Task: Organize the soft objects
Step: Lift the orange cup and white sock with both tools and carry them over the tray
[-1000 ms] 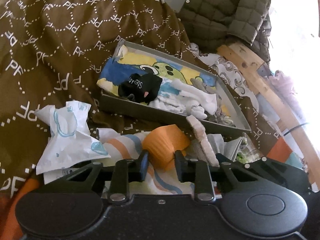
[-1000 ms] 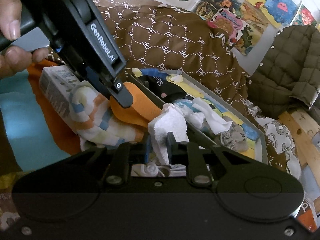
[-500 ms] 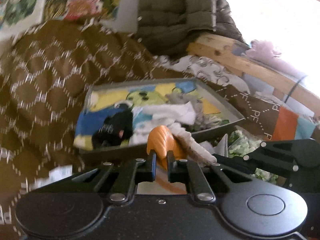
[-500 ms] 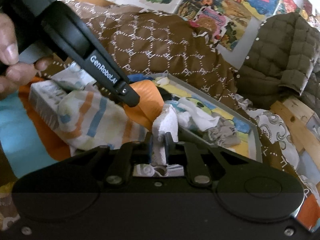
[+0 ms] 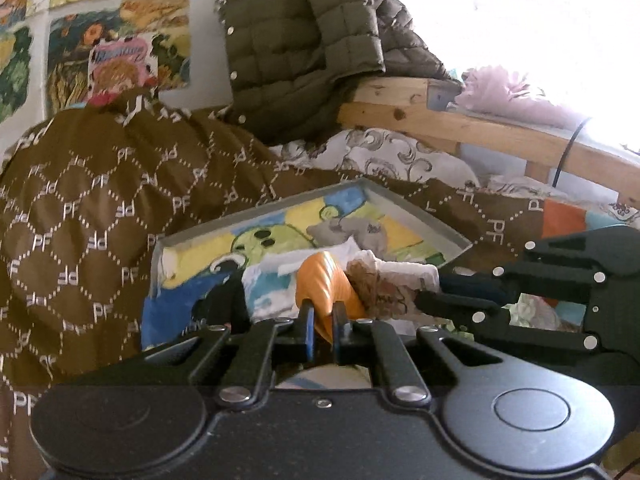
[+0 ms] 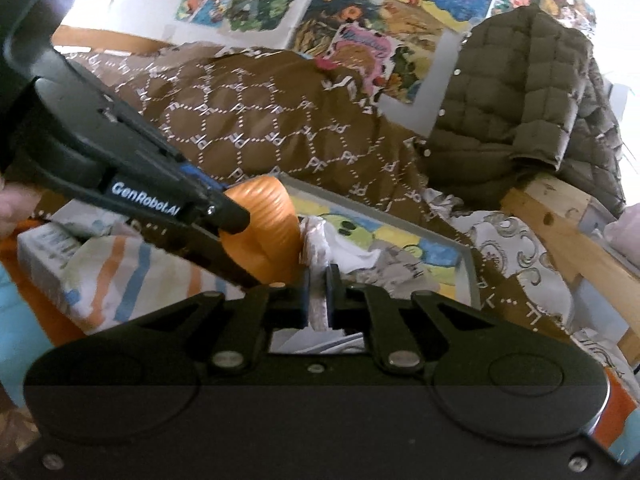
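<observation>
Left gripper (image 5: 323, 330) and right gripper (image 6: 319, 294), both clamped, side by side.

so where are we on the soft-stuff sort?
Done: white and grey pieces already lie in the grey tray. In hand: left gripper is shut on the orange sock, right gripper on a white cloth, both in front of the tray. Left: the striped cloth outside the tray.

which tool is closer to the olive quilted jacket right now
Right. The right tool, shut on a white cloth, sits on the jacket's side of the tray. The left tool, shut on an orange cloth, is farther off on the other side.
</observation>
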Tool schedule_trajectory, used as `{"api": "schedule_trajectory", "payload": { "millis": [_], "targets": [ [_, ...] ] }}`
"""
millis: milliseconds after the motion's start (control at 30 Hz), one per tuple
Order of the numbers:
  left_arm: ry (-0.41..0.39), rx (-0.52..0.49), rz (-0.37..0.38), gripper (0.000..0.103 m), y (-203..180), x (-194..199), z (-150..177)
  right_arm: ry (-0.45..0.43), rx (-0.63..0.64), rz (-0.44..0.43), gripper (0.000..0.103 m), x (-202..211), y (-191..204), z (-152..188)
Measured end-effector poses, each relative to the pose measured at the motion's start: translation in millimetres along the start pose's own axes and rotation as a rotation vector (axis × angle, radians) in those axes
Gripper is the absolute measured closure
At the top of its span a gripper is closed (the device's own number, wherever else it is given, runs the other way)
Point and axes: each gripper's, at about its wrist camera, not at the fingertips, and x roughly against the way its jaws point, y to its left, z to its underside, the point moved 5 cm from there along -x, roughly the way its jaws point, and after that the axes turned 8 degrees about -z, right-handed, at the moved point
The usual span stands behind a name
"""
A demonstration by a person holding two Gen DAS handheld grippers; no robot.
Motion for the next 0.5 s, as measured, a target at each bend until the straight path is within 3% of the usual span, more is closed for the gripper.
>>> {"api": "schedule_trajectory", "payload": {
  "millis": [500],
  "targets": [
    [-0.09, -0.041, 0.019, 0.096, -16.6, 1.7, -28.8, -0.057, -0.025, 0.107, 0.101, 7.5, -47.6, -16.3]
  ]
}}
